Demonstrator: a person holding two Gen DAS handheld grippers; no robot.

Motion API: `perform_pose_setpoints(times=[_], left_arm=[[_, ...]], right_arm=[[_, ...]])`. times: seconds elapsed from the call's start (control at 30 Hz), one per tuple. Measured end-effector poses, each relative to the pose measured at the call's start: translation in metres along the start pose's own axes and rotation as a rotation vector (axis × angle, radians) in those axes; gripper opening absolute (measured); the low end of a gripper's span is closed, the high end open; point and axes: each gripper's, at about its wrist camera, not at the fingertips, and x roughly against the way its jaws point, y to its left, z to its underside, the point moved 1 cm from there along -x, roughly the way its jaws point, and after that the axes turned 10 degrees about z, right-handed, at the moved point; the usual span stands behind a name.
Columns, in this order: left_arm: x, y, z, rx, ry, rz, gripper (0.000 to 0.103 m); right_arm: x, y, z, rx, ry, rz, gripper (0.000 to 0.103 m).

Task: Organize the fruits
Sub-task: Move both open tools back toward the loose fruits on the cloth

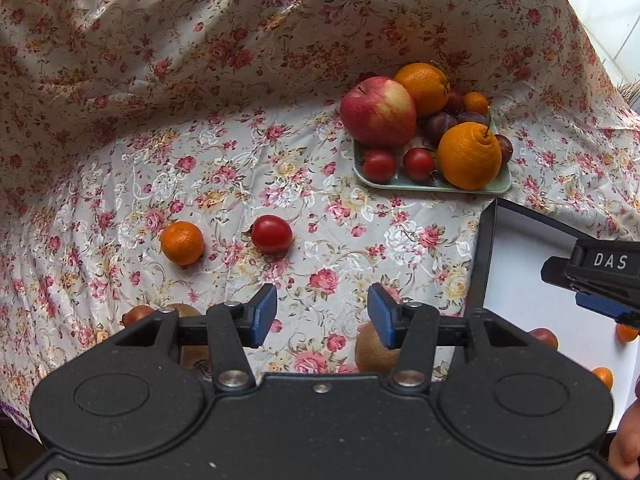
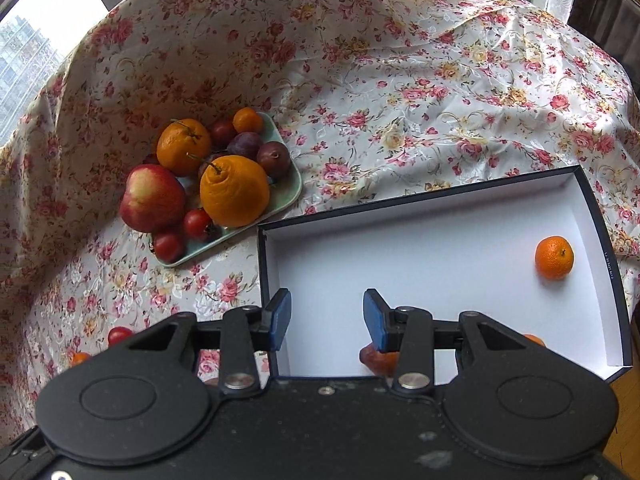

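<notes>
Currently sorting | left gripper (image 1: 322,316) jaws wide, empty, aimed at tomato (image 1: 272,234) at 11 o'clock | right gripper (image 2: 326,320) jaws wide over box (image 2: 436,240), likely just emptied

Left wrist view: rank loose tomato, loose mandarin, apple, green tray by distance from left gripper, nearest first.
From the left gripper, jaws open:
1. Loose tomato, on the cloth ahead, slightly left.
2. Loose mandarin, farther left; near the tomato's range, but a bit farther.
3. Green tray, near edge ahead-right.
4. Apple, on the tray's back left.
</notes>
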Motion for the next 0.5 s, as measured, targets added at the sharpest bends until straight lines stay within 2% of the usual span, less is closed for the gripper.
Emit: perform_pose_setpoints(times=[0.37, 0.5], left_arm=[[0.006, 0.08, -0.004, 0.115, 0.018, -0.053, 0.058], [0.009, 0.105, -0.003, 0.154, 0.018, -0.062, 0.058]], right_arm=[[-0.001, 0.07, 0.033, 0.138, 0.082, -0.085, 0.041], [0.002, 0.101, 0.046, 0.222, 0.077, -0.109, 0.041]])
